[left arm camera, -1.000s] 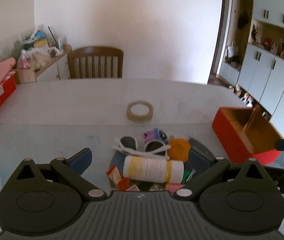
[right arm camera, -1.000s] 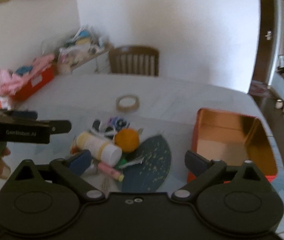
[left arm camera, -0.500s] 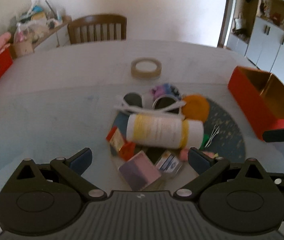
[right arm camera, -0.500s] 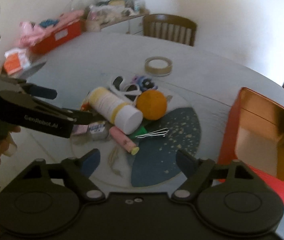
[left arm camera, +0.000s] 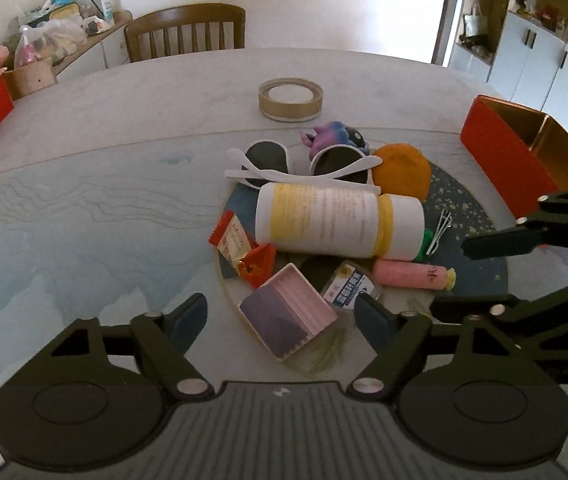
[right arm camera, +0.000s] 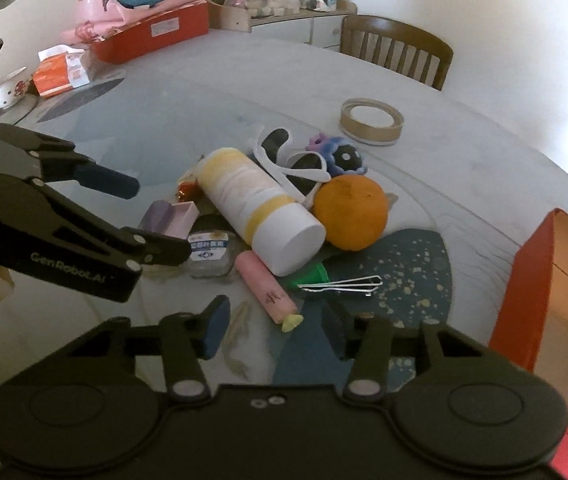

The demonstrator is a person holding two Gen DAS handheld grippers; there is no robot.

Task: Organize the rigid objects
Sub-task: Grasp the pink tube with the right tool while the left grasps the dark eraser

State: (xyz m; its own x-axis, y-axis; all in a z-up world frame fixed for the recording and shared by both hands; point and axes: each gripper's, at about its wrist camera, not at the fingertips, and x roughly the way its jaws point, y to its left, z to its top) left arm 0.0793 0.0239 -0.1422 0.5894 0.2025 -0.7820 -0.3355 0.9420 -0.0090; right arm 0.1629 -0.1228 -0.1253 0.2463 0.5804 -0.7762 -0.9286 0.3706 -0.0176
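Partly hidden under the white bottle (left arm camera: 336, 222), white sunglasses (left arm camera: 304, 160) show only 2 dark lenses; left gripper (left arm camera: 281, 318) and right gripper (right arm camera: 275, 330) both gape, empty.

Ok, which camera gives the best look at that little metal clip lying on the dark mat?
The right wrist view: the metal clip lies in full side-on outline beside the green piece. The left wrist view shows it foreshortened, its lower end behind the white bottle.

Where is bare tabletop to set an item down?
Bare: between the tape roll and chair, and left of the white bottle. Crowded: the pile around the orange, up to the red tin.
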